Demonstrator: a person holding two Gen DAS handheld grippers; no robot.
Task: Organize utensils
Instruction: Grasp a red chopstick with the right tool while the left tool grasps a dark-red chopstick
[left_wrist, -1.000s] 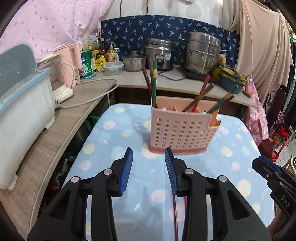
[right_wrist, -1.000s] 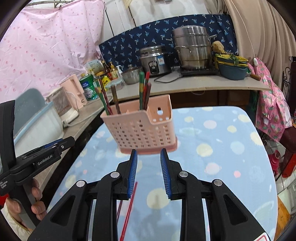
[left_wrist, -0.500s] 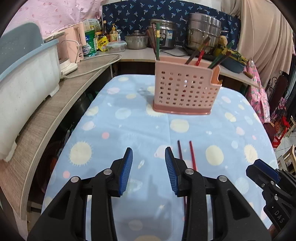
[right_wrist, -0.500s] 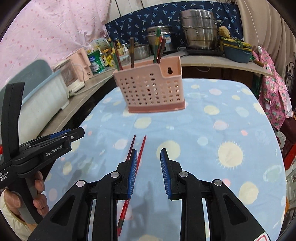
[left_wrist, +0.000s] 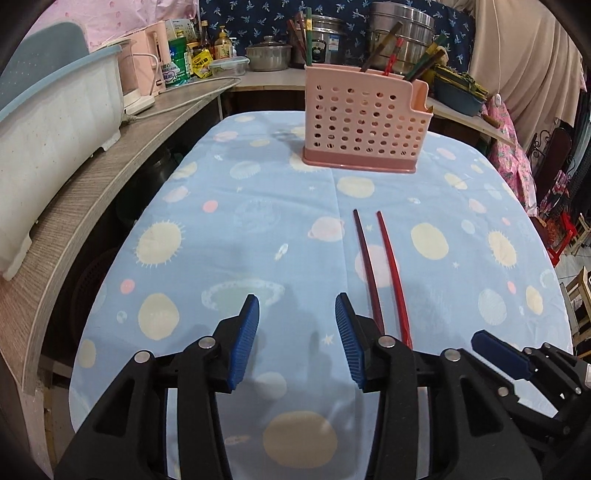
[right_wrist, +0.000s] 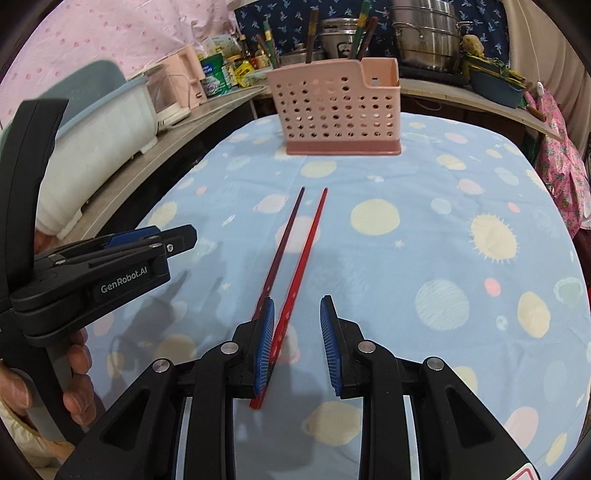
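Two chopsticks lie side by side on the blue planet-print cloth: a dark one and a red one. A pink perforated utensil basket stands at the far end with several chopsticks upright in it. My left gripper hovers just left of the pair, jaws opening, nothing between them. My right gripper is open low over the near ends; the red chopstick passes beside its left pad, untouched as far as I can see.
A wooden counter runs along the left with a white and blue tub. Pots, bottles and a rice cooker crowd the back counter. A hand holds the left gripper. Floral cloth hangs at the right edge.
Both grippers have drawn back from the basket and dropped toward the cloth, bringing the two lying chopsticks into full view. The left jaws have widened a little.
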